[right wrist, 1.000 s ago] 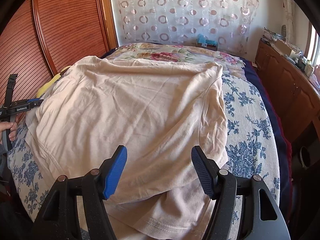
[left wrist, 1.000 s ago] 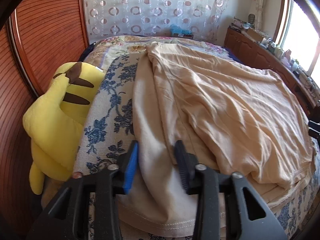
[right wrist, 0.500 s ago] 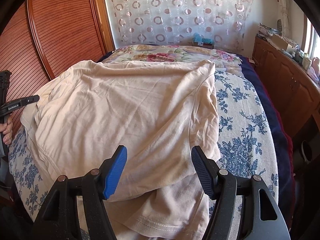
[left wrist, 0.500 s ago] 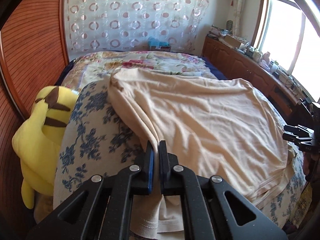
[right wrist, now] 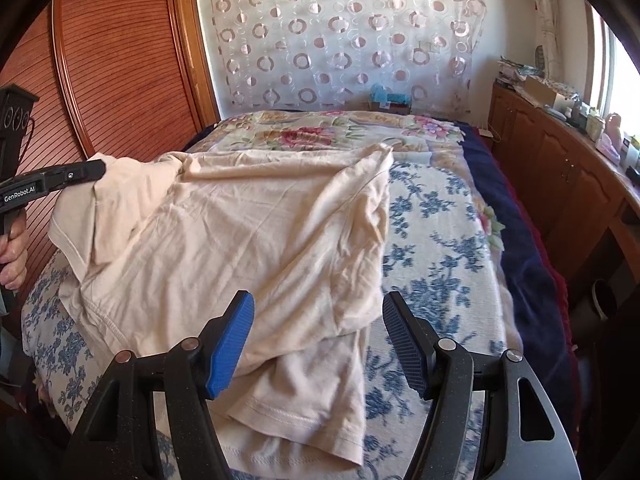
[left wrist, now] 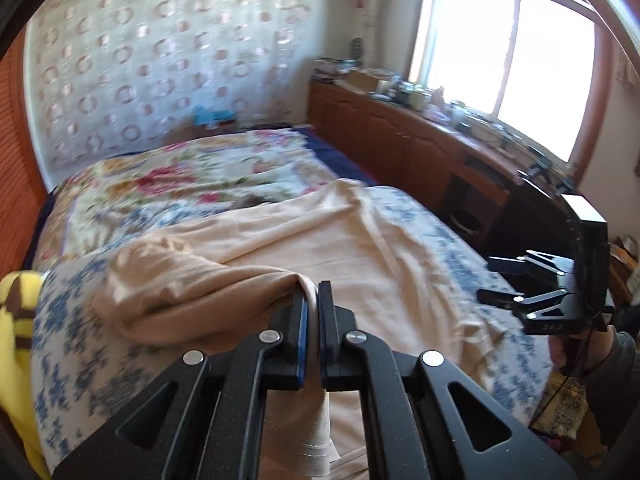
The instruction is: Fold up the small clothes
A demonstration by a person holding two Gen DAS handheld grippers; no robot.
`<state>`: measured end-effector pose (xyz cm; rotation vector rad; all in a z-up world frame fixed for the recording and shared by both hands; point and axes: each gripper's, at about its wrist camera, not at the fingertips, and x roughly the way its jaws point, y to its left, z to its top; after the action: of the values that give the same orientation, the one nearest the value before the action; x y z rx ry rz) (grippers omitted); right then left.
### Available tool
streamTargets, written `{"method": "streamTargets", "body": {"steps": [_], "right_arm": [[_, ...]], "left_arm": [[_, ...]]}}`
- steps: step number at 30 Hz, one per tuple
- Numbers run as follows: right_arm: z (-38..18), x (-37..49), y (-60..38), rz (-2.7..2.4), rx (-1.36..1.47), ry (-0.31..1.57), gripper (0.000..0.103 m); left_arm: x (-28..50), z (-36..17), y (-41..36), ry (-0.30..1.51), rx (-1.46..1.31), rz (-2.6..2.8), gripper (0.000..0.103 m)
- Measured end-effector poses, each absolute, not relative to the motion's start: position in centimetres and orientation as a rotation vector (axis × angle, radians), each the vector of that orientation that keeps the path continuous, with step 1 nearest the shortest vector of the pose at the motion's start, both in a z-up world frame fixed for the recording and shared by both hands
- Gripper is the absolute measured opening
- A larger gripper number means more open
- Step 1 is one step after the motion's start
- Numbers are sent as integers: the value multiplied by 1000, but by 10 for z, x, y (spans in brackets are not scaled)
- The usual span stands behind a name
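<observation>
A cream T-shirt (right wrist: pixel 248 232) lies spread over the bed with the blue-flowered cover (right wrist: pixel 436 216). My left gripper (left wrist: pixel 313 300) is shut on the shirt's left edge and holds that fold (left wrist: pixel 224 280) lifted above the bed; a strip of cloth hangs down between its fingers. In the right wrist view the left gripper (right wrist: pixel 98 170) shows at the far left with the cream cloth draped from its tip. My right gripper (right wrist: pixel 318 344) stands open above the shirt's near right hem, with nothing pressed between its pads. The right gripper (left wrist: pixel 504 280) also shows at the right of the left wrist view.
A yellow plush toy (left wrist: pixel 16 320) lies at the bed's left edge beside the wooden slatted wall (right wrist: pixel 112 60). A wooden cabinet (right wrist: pixel 568 168) with cluttered items runs along the right under a bright window (left wrist: pixel 508 52). A circle-patterned curtain (right wrist: pixel 340 32) hangs behind the bed.
My left gripper shut on the shirt's left edge, then lifted it and carried it rightward over the shirt. My right gripper stayed open and drifted slightly.
</observation>
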<state>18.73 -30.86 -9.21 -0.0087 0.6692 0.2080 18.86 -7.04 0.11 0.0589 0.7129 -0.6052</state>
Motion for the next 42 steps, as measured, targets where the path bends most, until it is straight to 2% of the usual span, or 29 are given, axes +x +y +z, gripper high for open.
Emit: {"method": "streamTargets", "body": {"steps": [7,8,10,13,15,16,17,21,26,34,42], "right_arm": [[-85,169,-330,176,18,656,69],[-85,168,-331,172,17,656,69],[-85,167,-332,170,19,657,69],[-83,167,-331,174,20,655,69],[-83,172,-329,183,24,654,69],[-84,176,-328,189,25,654,69],[-84,179,-326,198,25,654,69],[-87,199,-311,235,4,664,69],[-89,230,-279,311,-55,688,69],[-88,285,-211,474,-154,722,69],[-100,343,-144,619,-244,780,69]], "left_arm": [[178,27,-127,690,96,-698,5],[178,28,-129,686,101,-696,12],[177,28,-127,674,121,-679,19],[181,22,-119,684,140,-648,23],[184,16,-106,701,139,-627,31],[186,13,-101,706,137,-616,40],[188,10,-94,707,133,-609,46],[198,-7,-60,746,127,-556,49],[210,-33,-19,783,123,-481,69],[228,-73,42,858,91,-374,69],[233,-82,73,868,67,-318,69]]}}
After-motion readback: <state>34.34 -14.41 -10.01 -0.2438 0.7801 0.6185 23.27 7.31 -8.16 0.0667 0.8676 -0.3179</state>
